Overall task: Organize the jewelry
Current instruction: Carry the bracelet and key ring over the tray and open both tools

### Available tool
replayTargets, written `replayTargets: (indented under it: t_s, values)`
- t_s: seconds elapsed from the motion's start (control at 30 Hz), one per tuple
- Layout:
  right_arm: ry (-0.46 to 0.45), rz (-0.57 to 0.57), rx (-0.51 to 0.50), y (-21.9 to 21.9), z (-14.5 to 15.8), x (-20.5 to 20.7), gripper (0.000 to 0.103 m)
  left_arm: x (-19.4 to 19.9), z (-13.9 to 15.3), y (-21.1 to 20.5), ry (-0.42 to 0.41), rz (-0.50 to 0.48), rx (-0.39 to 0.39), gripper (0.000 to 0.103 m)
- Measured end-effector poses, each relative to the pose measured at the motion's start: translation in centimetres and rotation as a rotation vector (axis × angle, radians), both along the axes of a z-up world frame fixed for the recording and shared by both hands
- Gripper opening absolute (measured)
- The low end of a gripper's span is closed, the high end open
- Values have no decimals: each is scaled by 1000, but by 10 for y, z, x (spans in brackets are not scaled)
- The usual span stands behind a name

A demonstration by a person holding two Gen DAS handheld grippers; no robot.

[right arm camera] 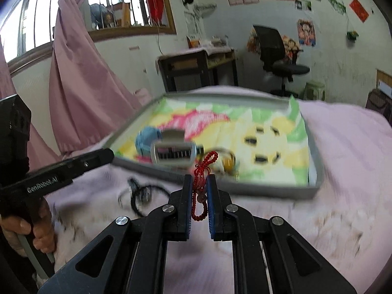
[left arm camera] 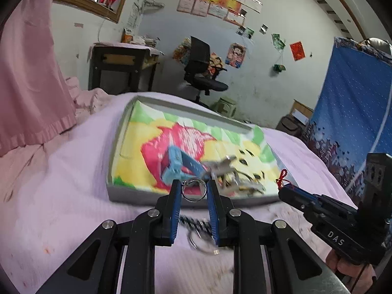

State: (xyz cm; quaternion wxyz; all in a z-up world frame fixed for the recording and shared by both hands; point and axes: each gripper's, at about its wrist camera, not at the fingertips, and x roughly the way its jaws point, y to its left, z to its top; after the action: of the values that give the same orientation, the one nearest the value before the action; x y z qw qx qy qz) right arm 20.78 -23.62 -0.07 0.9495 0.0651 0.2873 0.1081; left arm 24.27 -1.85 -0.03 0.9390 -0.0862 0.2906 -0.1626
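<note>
My left gripper (left arm camera: 193,189) is shut on a silver ring (left arm camera: 193,189), held just above the near rim of a grey tray (left arm camera: 127,196) lined with a bright cloth. My right gripper (right arm camera: 199,183) is shut on a red beaded bracelet (right arm camera: 201,191) that hangs between its pads, just short of the tray's near rim (right arm camera: 269,188). In the tray lie a blue watch strap (left arm camera: 176,164), a silver metal watch band (left arm camera: 227,169) and a yellow-faced piece (right arm camera: 227,163). The right gripper shows at the right of the left wrist view (left arm camera: 289,193).
A silver chain and loop (left arm camera: 199,230) lie on the pink bedspread under my left gripper. A dark tangled necklace (right arm camera: 139,193) lies on the bed left of the right gripper. Pink curtain (right arm camera: 78,85) at the left, desk (right arm camera: 196,71) and office chair (right arm camera: 279,56) behind.
</note>
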Motion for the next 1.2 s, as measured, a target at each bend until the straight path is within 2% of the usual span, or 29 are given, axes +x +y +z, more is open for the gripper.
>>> replayTargets:
  t_s: [0.2,0.4,0.6,0.97,1.03,1.13,1.2]
  values:
    - [-34,5,-16,10,5,28,10,21,5,4,-29,27,20,20]
    - [0,-2,-43,17,-8,50,10,43,-11,3,56,36,29,20]
    - [43,-10,-32,15,-21,58,10,53,-23,9,131,67,11,20]
    - [81,-1,-50,19,-32,62,10,52,-25,6,134,63,48,20]
    - [83,-3,-43,17,-32,60,11,52,-24,6,133,56,46,23]
    - [66,-20,-33,13,-28,53,21,48,-22,5,124,39,51,34]
    - [38,-41,-34,10,-22,46,39,41,-18,3,104,33,65,47]
